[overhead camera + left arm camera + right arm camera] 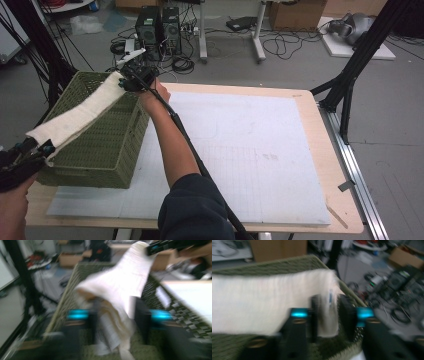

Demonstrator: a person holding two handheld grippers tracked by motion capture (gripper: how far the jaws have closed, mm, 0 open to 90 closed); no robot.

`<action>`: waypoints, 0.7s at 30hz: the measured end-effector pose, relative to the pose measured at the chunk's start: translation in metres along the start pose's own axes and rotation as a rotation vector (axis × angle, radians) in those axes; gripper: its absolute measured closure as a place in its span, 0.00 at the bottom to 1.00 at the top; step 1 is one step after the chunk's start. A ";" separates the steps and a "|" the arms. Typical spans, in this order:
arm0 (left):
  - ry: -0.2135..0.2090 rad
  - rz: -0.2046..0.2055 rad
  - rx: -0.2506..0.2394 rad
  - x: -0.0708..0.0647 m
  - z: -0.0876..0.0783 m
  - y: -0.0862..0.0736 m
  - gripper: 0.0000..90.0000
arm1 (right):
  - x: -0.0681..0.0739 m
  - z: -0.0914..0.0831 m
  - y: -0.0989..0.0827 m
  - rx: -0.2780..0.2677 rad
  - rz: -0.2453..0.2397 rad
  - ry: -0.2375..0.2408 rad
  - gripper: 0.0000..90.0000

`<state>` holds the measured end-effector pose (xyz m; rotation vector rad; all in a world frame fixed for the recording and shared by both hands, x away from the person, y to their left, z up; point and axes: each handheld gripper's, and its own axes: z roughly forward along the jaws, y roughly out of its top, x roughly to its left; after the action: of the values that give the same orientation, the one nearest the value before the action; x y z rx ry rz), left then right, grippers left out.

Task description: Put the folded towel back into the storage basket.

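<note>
Count: one white towel [82,116], one green basket [100,145], two grippers.
Towel: stretched in a long band above the basket, from its near left corner to its far right corner.
Left gripper [32,150]: at the basket's near left corner, jaws spread, the towel's end hanging loose between them.
Right gripper [131,80]: over the basket's far right corner, forearm reaching along the basket's right wall; jaws apart around the towel's end, whether the pads press on it is lost in blur.
Room: the white mat [250,150] right of the basket lies bare to the table edge [320,150].

your grippers are black with turquoise blocks by the jaws; a black cable [190,145] trails the right one; your sleeve [195,207] is dark navy
</note>
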<state>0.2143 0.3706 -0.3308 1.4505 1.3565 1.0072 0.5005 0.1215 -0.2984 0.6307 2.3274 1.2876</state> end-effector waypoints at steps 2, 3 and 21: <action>0.009 0.013 -0.018 -0.001 -0.002 0.002 0.31 | -0.003 -0.005 -0.001 -0.008 0.015 -0.001 0.64; 0.008 0.006 -0.026 -0.002 -0.002 0.004 0.31 | -0.005 -0.008 -0.001 -0.007 0.010 -0.010 0.62; -0.265 -0.102 -0.094 -0.034 0.004 0.013 0.21 | -0.050 -0.111 -0.024 -0.029 0.079 0.038 0.24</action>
<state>0.2196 0.3364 -0.3193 1.3764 1.1633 0.7731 0.4758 0.0067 -0.2577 0.7011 2.3312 1.3775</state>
